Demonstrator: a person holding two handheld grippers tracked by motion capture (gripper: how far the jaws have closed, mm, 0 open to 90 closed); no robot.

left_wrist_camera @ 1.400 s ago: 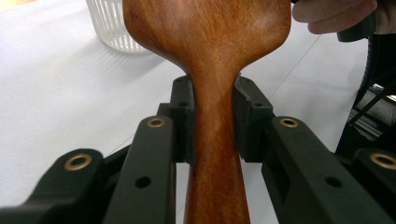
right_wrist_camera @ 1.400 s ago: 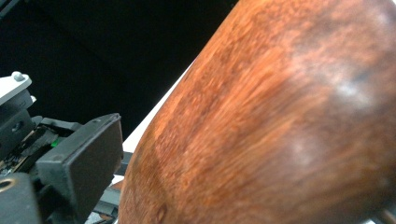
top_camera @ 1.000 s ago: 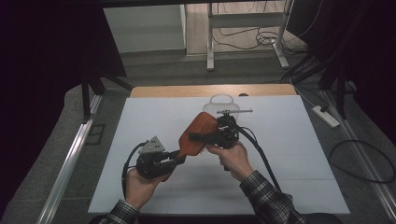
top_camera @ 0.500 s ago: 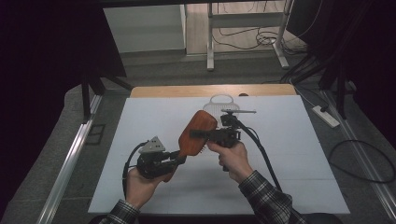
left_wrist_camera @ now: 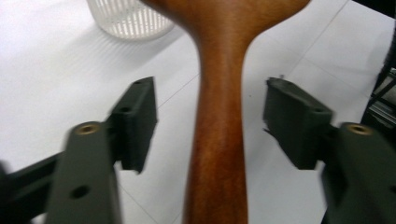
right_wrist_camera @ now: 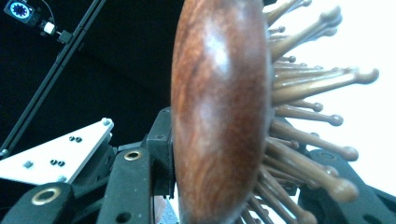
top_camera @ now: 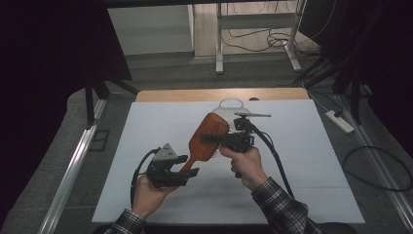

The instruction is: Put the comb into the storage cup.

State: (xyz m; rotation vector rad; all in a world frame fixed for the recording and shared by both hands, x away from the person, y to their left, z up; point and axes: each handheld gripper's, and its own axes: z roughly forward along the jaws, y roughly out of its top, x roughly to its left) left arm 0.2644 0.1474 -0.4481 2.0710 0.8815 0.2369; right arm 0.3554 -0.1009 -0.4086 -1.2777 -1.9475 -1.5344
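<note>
A wooden paddle hairbrush (top_camera: 214, 127) hangs tilted above the white table, head away from the person. My right gripper (top_camera: 203, 138) is shut on the head: one pad presses the smooth back (right_wrist_camera: 219, 116), the other jaw sits among the bristles (right_wrist_camera: 317, 84); its jaws have just been closing on it. My left gripper (top_camera: 191, 165) has just been opening. Its pads (left_wrist_camera: 140, 121) stand off the brush handle (left_wrist_camera: 219, 140) on both sides, with the handle still between them.
A white ribbed basket (top_camera: 233, 107) stands at the table's far edge, also seen as a basket (left_wrist_camera: 128, 18) beyond the handle. A thin dark tool (top_camera: 253, 115) lies beside it. The white table sheet (top_camera: 316, 156) stretches out to the right. A power strip (top_camera: 341, 122) lies on the floor.
The right gripper has come in onto the brush head and its jaws have shut on it. The left jaws have spread away from the handle. The brush has barely shifted.
</note>
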